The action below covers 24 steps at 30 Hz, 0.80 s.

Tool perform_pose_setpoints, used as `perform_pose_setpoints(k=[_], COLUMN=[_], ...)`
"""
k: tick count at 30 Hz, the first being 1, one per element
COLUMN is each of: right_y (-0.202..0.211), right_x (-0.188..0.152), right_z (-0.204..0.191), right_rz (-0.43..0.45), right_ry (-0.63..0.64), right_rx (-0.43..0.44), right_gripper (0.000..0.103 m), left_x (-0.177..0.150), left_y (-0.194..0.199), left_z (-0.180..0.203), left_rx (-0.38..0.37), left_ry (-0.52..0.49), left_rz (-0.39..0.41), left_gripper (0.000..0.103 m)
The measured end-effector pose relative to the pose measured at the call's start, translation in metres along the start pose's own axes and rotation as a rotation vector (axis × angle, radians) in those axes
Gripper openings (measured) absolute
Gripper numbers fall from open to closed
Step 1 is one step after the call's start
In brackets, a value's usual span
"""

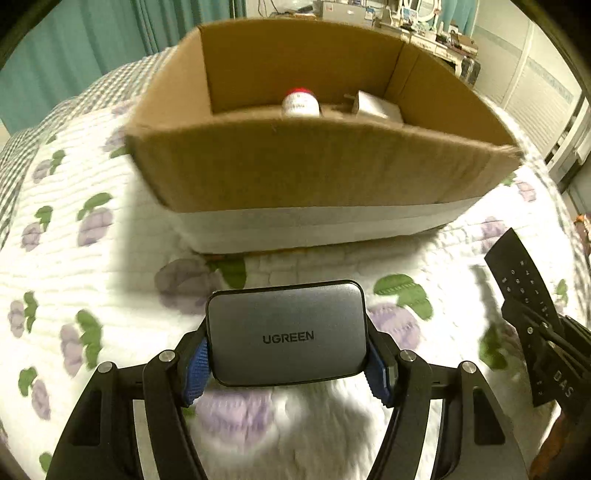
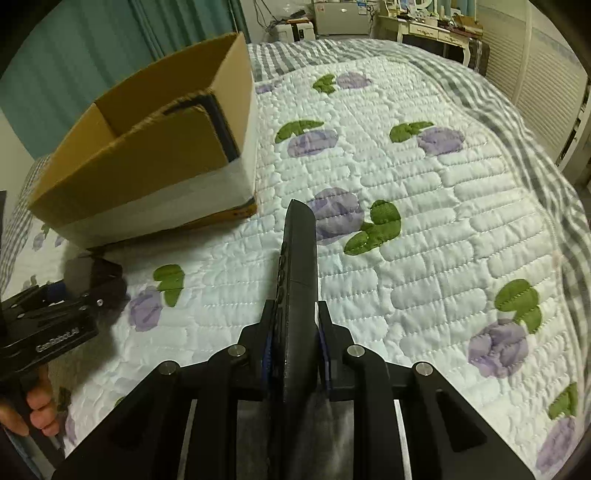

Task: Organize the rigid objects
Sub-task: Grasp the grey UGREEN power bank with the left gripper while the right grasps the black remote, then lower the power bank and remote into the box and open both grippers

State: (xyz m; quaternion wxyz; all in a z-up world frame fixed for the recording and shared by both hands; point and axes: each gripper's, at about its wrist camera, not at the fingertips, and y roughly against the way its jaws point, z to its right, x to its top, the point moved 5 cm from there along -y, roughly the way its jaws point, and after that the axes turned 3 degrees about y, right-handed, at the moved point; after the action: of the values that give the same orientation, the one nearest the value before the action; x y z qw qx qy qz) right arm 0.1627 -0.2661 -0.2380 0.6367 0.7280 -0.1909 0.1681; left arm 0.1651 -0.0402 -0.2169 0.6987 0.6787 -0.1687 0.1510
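My left gripper (image 1: pixel 288 363) is shut on a grey UGREEN charger block (image 1: pixel 288 325), its blue pads (image 1: pixel 195 373) pressing the block's two sides above the quilt. Straight ahead stands an open cardboard box (image 1: pixel 317 173); inside it lie a white bottle with a red cap (image 1: pixel 300 103) and a small white box (image 1: pixel 376 105). My right gripper (image 2: pixel 295 332) is shut on a black remote control (image 2: pixel 299 251), held edge-on and pointing forward. In the left wrist view that remote (image 1: pixel 517 273) shows at the far right. The cardboard box (image 2: pixel 147 155) is to the right gripper's upper left.
Everything rests on a bed with a white quilt (image 2: pixel 406 221) printed with purple flowers. A teal curtain (image 2: pixel 92 48) hangs behind the box. A cluttered desk (image 2: pixel 424 22) and louvred doors (image 2: pixel 535 85) lie beyond the bed. A hand (image 2: pixel 37 406) grips the left gripper's handle.
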Motion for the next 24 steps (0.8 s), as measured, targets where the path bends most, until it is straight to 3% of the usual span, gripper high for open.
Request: perform_pose_setpoints(k=[7, 18, 24], right_y=[0.056, 0.158, 0.195], right_x=[0.005, 0.043, 0.07], right_z=[-0.017, -0.062, -0.082], right_rz=[0.079, 0.246, 0.312], right_ry=[0.034, 0.103, 0.143], right_rx=[0.002, 0.028, 0.052], right_gripper=[0.019, 0.019, 0.019], left_x=[-0.004, 0.039, 0.059], left_y=[0.06, 0.16, 0.191], left_z=[0.007, 0.013, 0.01], left_rx=[-0.026, -0.062, -0.077], left_ry=[0.011, 0.005, -0.005], left_rz=[0.077, 0.269, 0.343], left_gripper=[0.069, 0.069, 0.069])
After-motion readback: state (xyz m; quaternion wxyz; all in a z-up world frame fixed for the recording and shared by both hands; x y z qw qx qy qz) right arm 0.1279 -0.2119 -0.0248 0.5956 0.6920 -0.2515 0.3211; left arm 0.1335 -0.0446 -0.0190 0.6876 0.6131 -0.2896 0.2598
